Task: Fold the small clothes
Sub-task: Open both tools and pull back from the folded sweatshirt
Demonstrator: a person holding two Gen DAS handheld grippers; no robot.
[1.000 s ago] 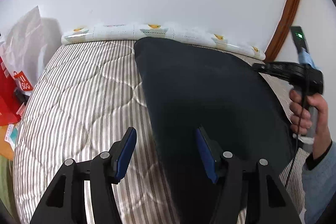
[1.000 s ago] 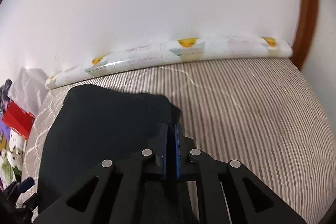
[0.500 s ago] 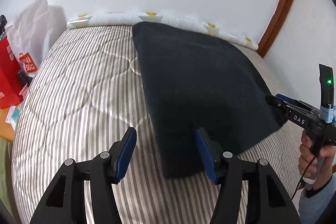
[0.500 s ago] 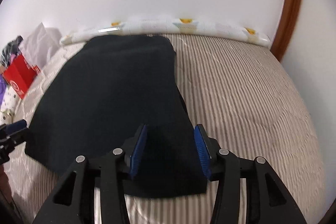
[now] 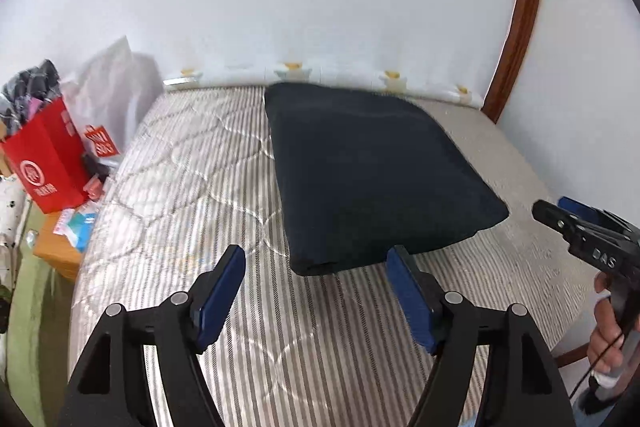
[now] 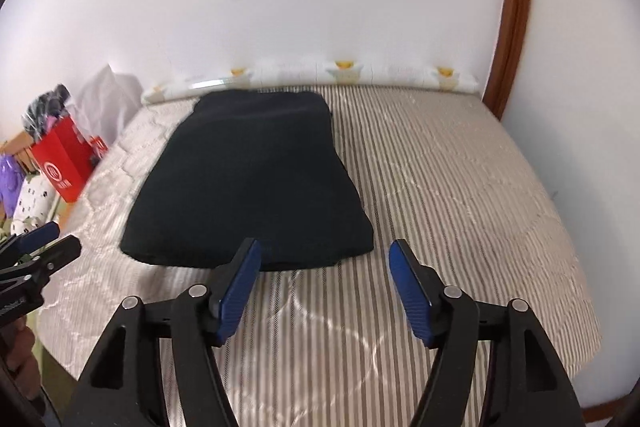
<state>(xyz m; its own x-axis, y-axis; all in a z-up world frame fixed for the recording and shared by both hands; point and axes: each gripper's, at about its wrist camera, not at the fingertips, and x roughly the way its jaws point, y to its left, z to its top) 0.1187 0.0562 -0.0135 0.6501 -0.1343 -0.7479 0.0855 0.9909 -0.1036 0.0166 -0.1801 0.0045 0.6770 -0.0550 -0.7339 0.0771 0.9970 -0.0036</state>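
Observation:
A folded black garment (image 5: pixel 372 179) (image 6: pixel 256 183) lies flat on the striped mattress (image 5: pixel 192 187) (image 6: pixel 460 187), its far edge near the wall. My left gripper (image 5: pixel 316 267) hovers just short of the garment's near edge, its jaws opening, nothing between them. My right gripper (image 6: pixel 324 263) hangs off the garment's near right corner, jaws also opening and empty. In the left wrist view the right gripper (image 5: pixel 560 215) shows at the right, held by a hand (image 5: pixel 608 339). The left gripper (image 6: pixel 40 243) shows at the left edge of the right wrist view.
A printed white roll (image 6: pixel 352 75) runs along the wall at the mattress's far edge. Red shopping bags (image 5: pixel 52 167) (image 6: pixel 64 163), a white plastic bag (image 5: pixel 112 83) and clutter stand left of the bed. A brown wooden door frame (image 5: pixel 520 11) rises at the right.
The right gripper let go of the garment and opened. Both grippers pulled back and up from the garment, which now lies flat ahead of them. The left jaws widened.

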